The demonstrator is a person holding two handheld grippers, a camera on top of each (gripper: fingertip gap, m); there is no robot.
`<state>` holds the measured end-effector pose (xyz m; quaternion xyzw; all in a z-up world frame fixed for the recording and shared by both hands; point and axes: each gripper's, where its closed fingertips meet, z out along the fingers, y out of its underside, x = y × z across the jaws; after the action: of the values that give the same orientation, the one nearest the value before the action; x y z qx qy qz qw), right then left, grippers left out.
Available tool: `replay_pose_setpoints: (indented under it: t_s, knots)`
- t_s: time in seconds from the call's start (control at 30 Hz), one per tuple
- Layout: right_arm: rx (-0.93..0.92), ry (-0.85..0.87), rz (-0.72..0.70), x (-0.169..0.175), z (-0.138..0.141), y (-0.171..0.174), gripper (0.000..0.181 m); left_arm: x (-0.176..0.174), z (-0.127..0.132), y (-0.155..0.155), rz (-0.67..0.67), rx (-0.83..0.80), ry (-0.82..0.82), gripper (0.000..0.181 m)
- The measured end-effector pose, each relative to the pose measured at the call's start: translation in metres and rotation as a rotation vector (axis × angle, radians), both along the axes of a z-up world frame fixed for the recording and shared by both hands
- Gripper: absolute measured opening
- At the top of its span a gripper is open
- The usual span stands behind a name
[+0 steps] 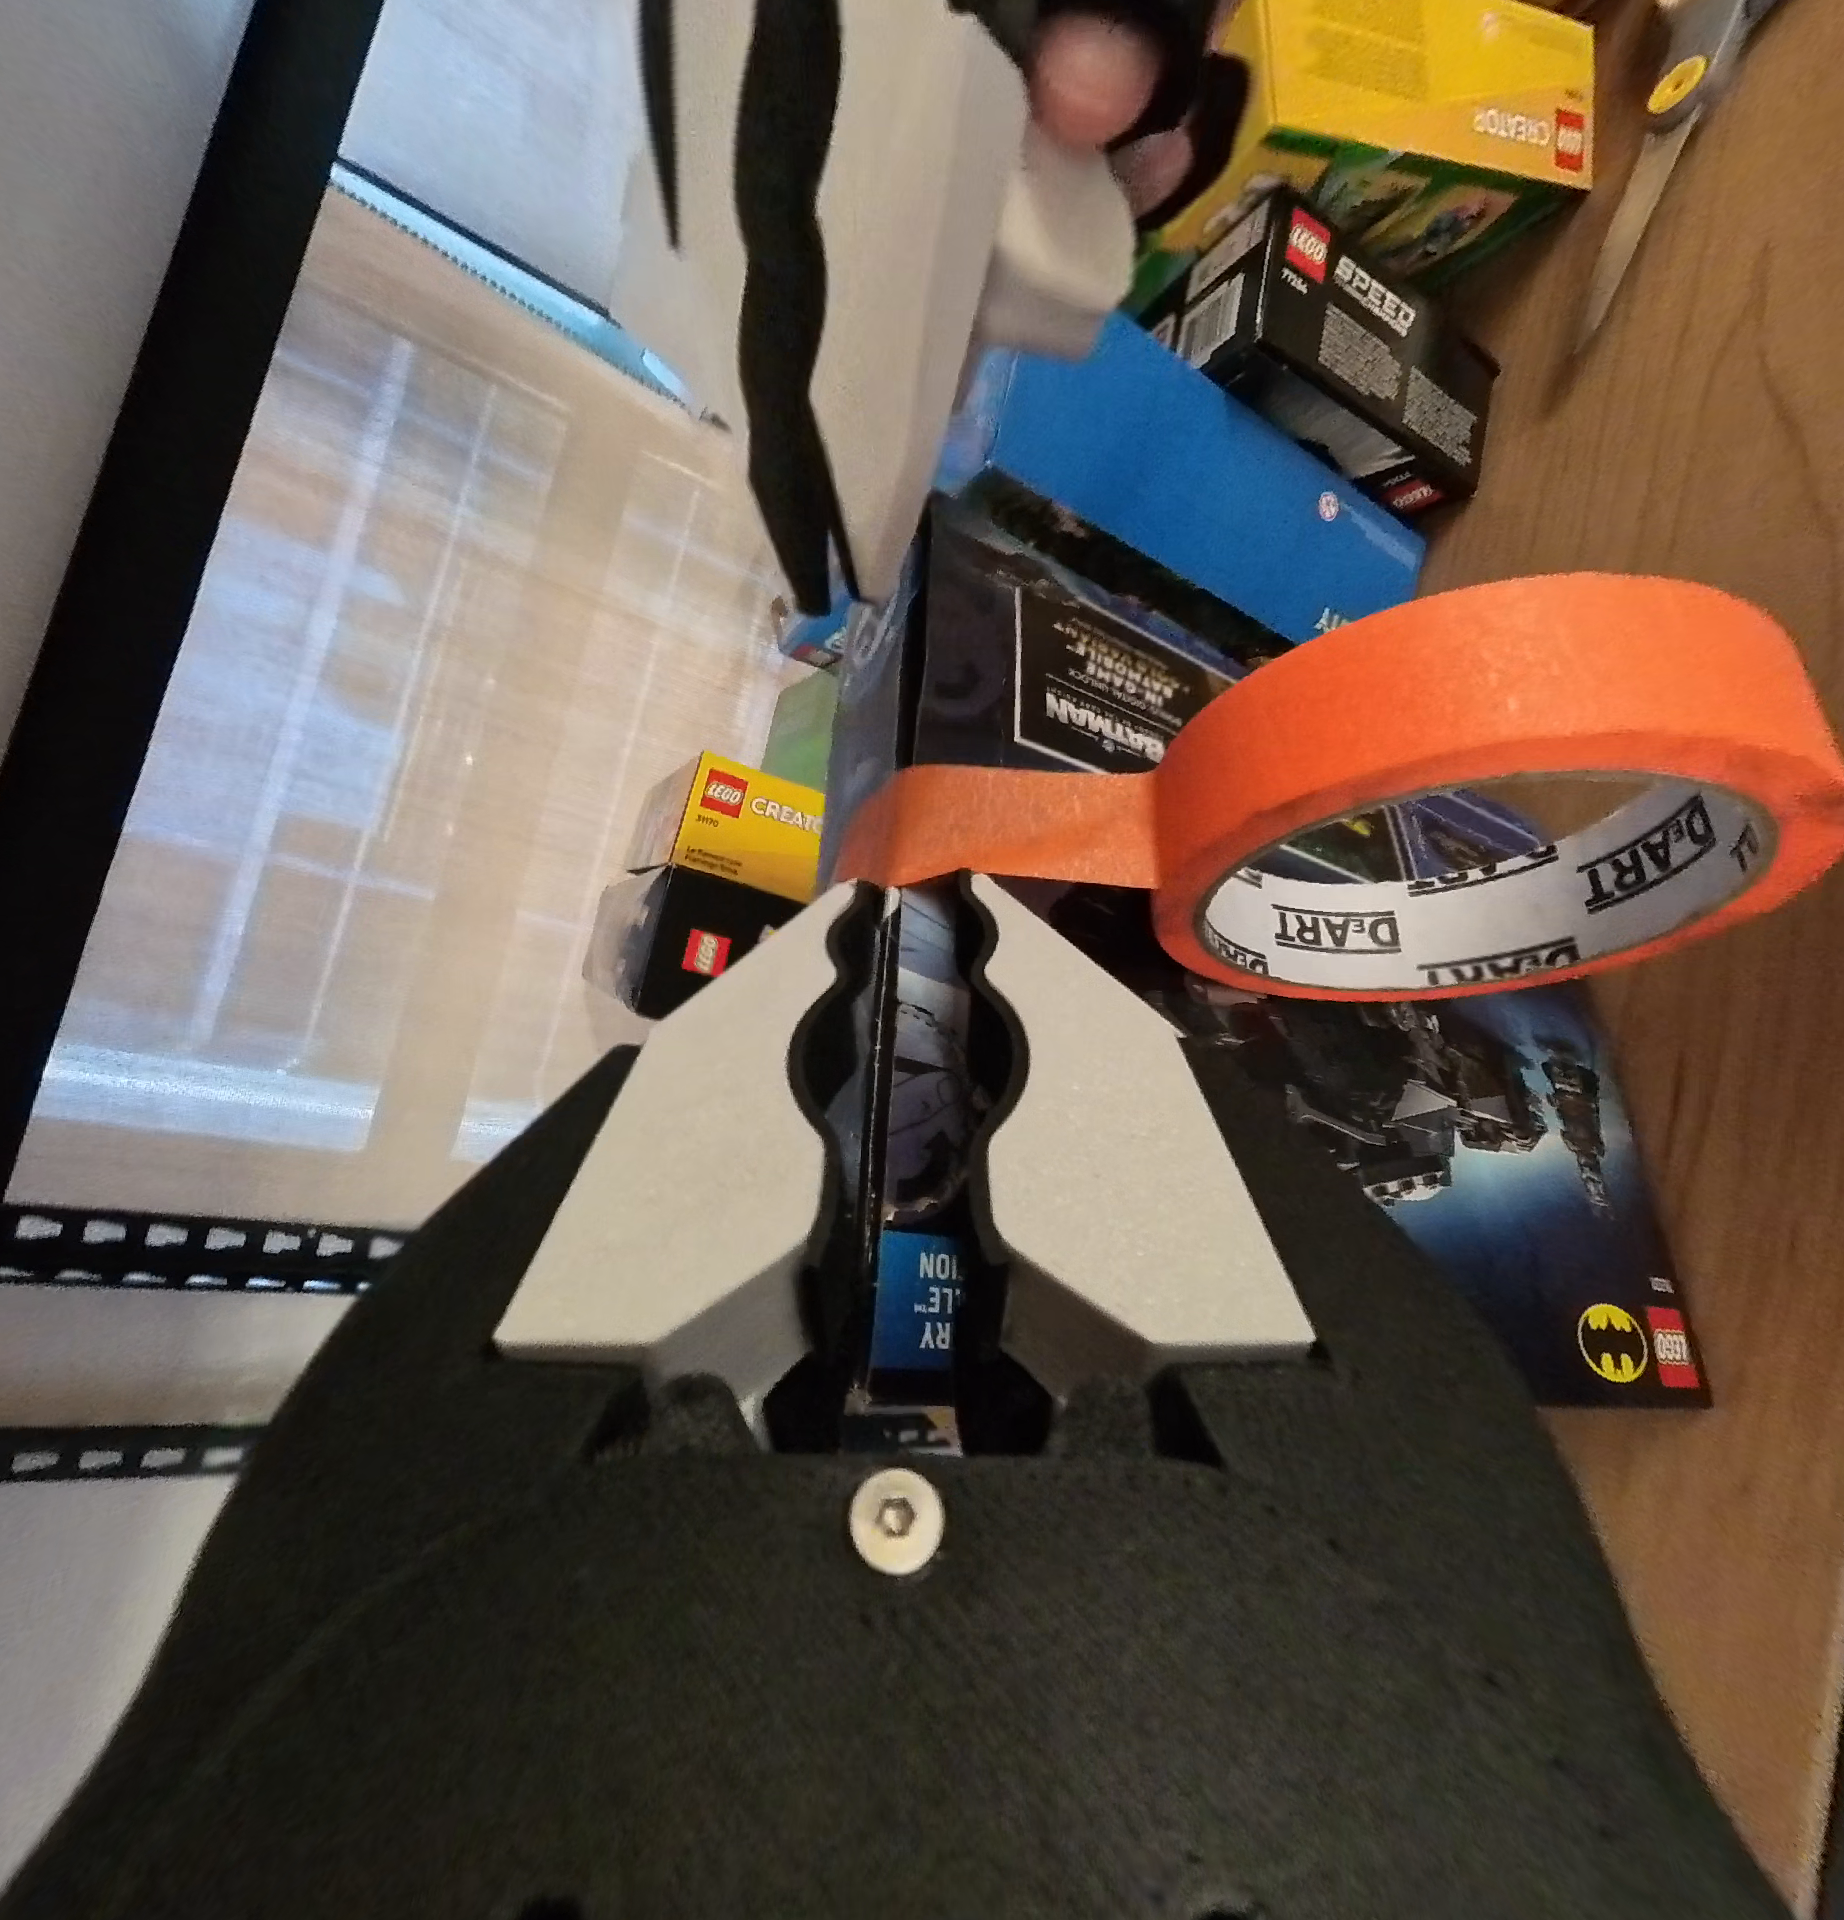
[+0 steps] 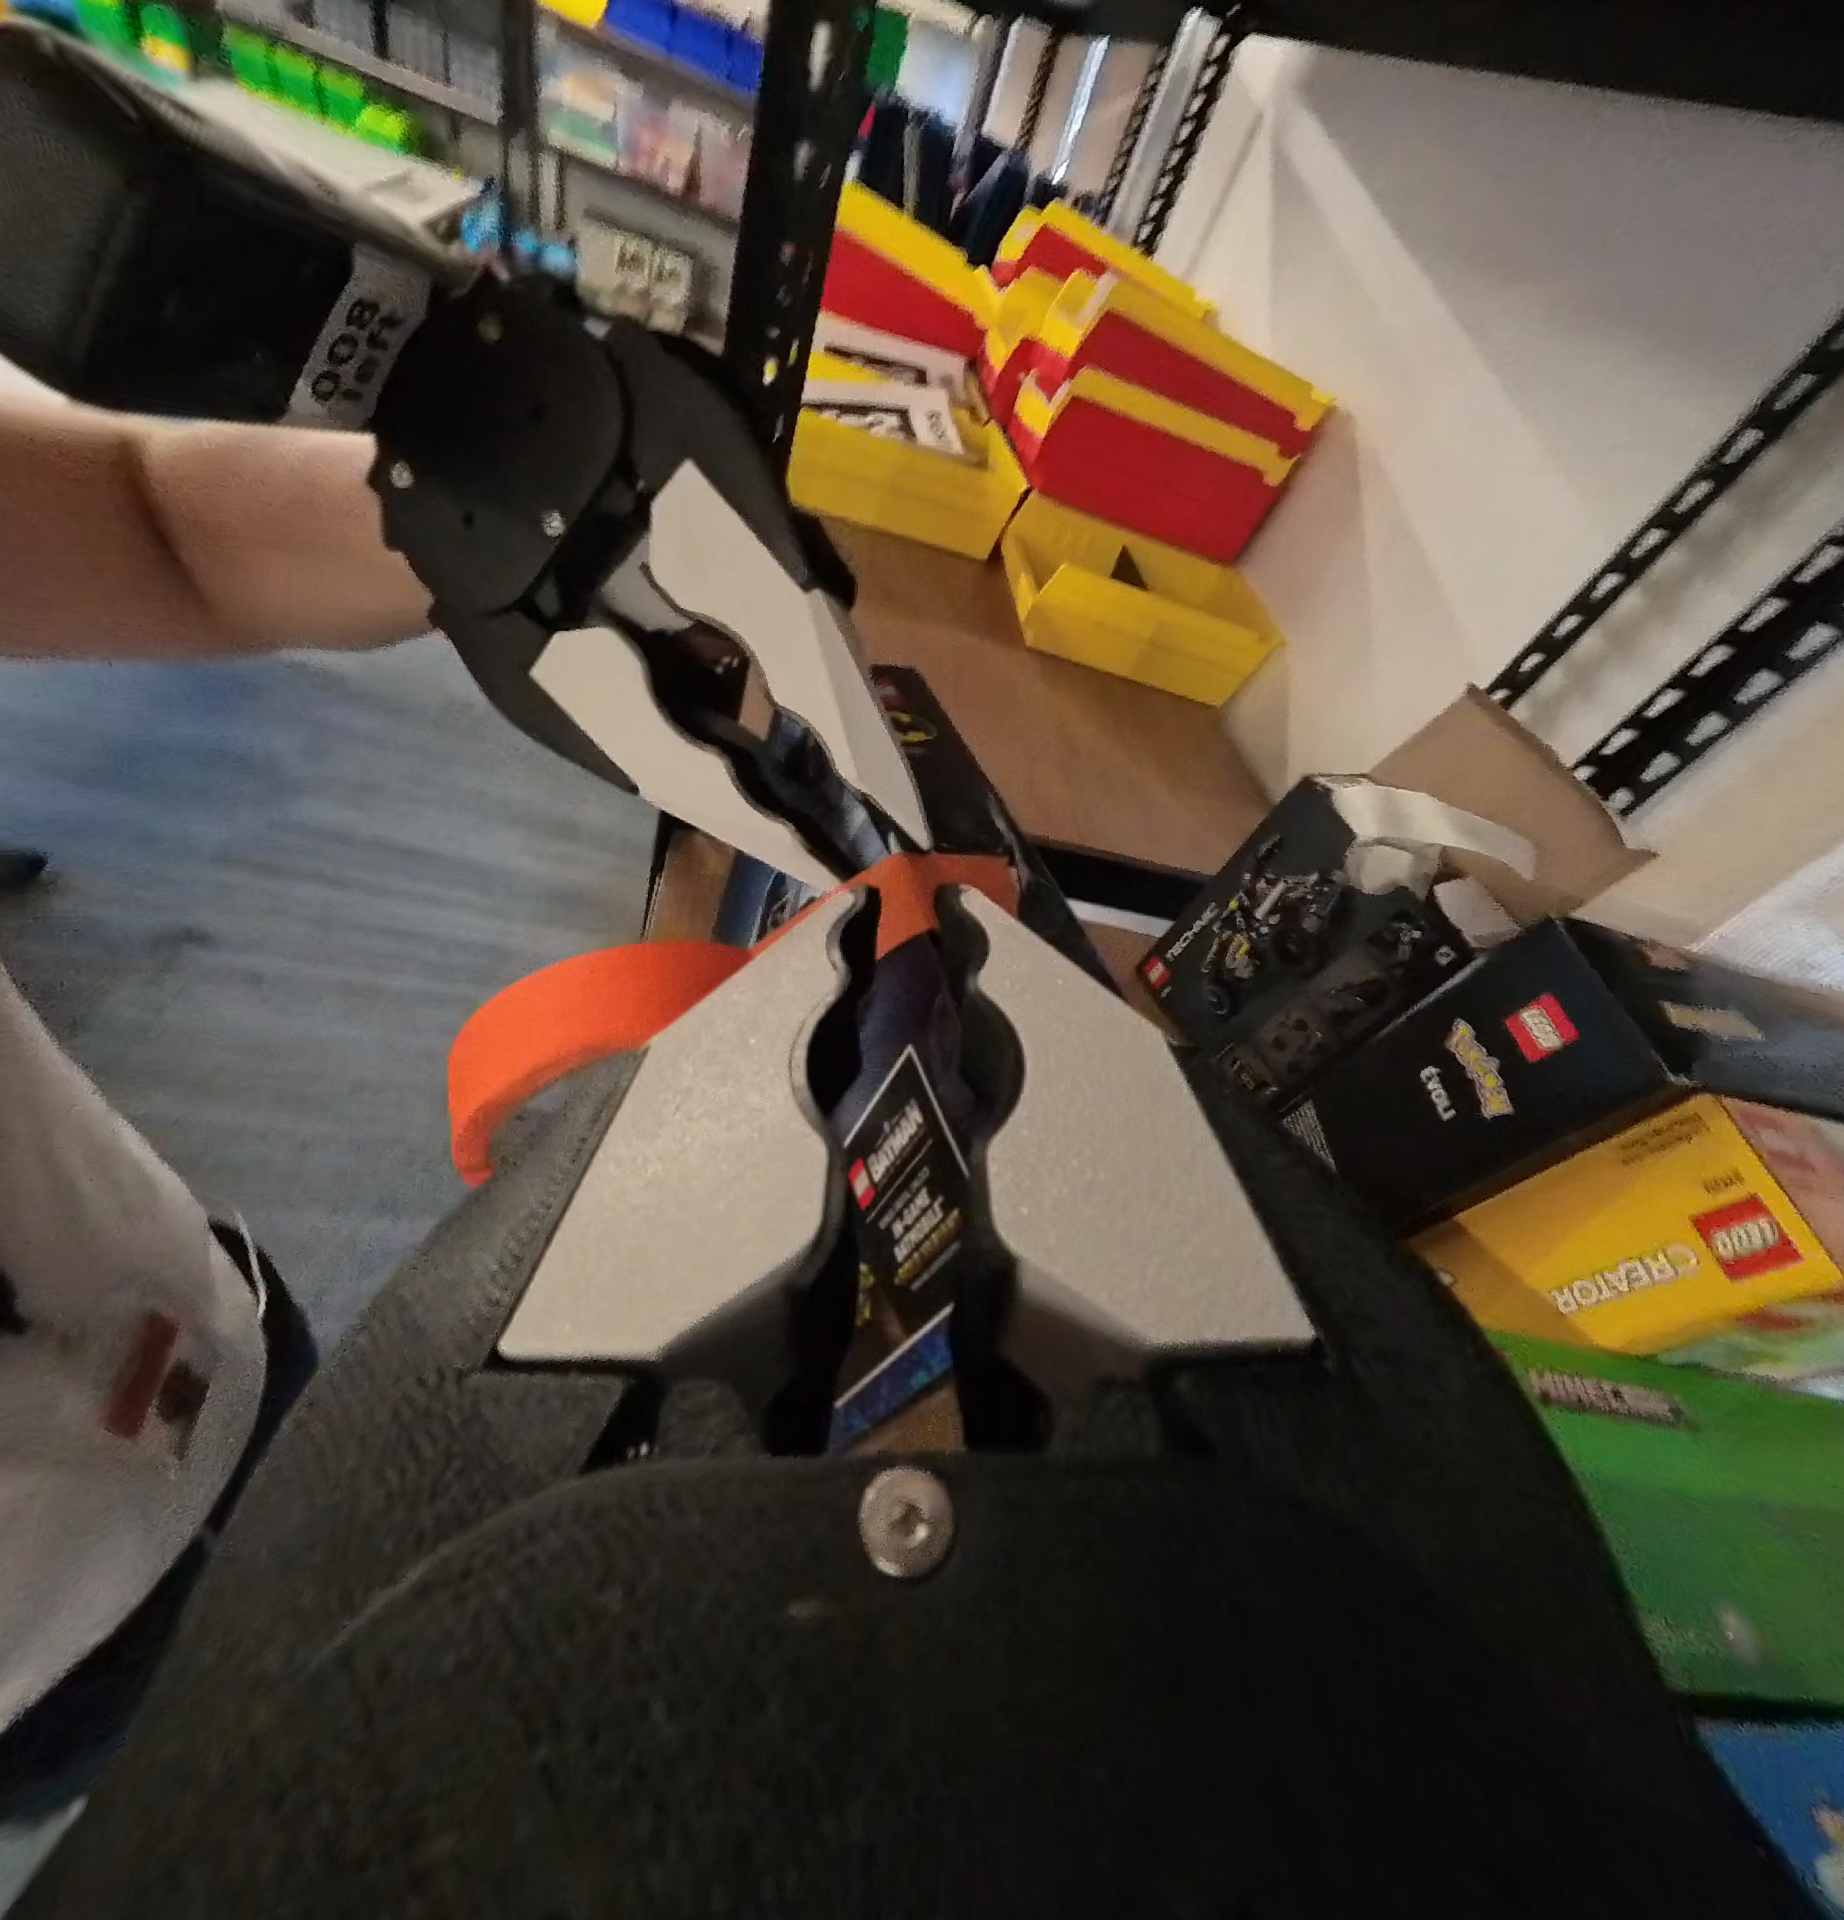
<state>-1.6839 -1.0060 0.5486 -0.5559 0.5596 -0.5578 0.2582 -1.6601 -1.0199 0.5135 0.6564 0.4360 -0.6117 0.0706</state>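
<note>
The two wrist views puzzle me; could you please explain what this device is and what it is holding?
No robot here: a person holds a two-finger gripper in each hand, each with a camera looking along its grey fingers. The left wrist view shows the left gripper clamped on the edge of a dark box; an orange tape roll hangs from a strip stuck across that edge. The right wrist view shows the right gripper gripping the same box. Toy boxes and red-and-yellow bins sit on the wooden shelf.
</note>
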Motion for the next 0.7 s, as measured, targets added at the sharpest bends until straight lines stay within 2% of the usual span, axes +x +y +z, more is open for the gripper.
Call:
replay_pose_setpoints:
  t_s: [0.07, 0.23, 0.33, 0.4, 0.7]
  knots:
    - [0.031, 0.076, 0.042, 0.006, -0.002, -0.001, 0.013, 0.001, 0.0, 0.0, -0.039, -0.012, -0.001, 0.013]
    - [0.116, 0.253, 0.037, 0.017, -0.008, -0.019, 0.014, 0.003, 0.0, 0.0, -0.159, -0.031, 0.004, 0.013]
    - [0.172, 0.369, 0.074, 0.026, -0.017, -0.017, 0.013, 0.003, 0.0, 0.0, -0.19, -0.028, 0.008, 0.013]
    - [0.199, 0.471, 0.051, 0.025, -0.028, -0.02, 0.018, 0.004, 0.0, 0.001, -0.196, -0.028, 0.008, 0.013]
    - [0.148, 0.423, 0.034, 0.029, -0.029, -0.021, 0.019, 0.005, 0.001, 0.002, -0.205, -0.029, 0.011, 0.014]
